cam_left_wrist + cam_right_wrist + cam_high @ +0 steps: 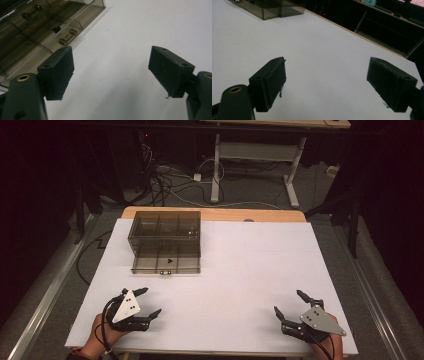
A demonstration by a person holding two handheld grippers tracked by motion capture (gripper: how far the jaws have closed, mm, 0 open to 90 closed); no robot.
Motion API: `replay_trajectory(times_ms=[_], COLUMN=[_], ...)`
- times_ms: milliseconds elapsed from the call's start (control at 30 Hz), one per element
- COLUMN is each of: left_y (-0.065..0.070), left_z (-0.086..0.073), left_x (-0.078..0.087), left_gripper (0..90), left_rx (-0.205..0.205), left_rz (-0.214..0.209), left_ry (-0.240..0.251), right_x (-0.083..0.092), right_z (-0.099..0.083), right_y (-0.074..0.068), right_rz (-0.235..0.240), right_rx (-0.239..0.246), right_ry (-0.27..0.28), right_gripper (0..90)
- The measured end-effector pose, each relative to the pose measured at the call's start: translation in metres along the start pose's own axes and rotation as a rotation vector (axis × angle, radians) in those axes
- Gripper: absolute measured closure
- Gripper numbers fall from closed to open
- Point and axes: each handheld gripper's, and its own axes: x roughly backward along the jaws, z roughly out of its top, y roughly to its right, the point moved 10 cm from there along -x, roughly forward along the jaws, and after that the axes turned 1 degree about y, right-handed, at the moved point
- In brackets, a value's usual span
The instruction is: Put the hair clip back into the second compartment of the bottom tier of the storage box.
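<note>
A smoky transparent organiser box (166, 241) with several compartments stands at the back left of the white table top (240, 270); its lower drawer is pulled out toward me. A small black part (170, 260) lies in that drawer, and small metal pieces (67, 37) show in a front compartment. My left gripper (148, 302) is open near the front left edge, empty, pointing toward the box (37, 27). At the front right my right gripper (289, 302) is open too, with nothing between its jaws, and the box (269, 8) lies far off to its upper left.
The white sheet covers a wooden table whose bare strip (215, 214) shows at the back. Beyond it are a desk frame (257, 155) and tangled cables (165, 180) on the floor. Dark curtains flank both sides.
</note>
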Motion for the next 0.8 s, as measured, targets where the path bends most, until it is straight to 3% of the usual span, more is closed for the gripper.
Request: replay_trajectory(times_ms=[800], left_y=[-0.004], left_z=[0.0036], left_x=[-0.0079], left_gripper=[19.5], left_rx=[-0.002], left_rz=[-0.009], left_ry=[-0.001], right_x=[-0.0017], right_z=[-0.0036], right_y=[-0.0021], right_rz=[0.011], right_rx=[0.001], right_ry=[-0.014], right_gripper=[15.9])
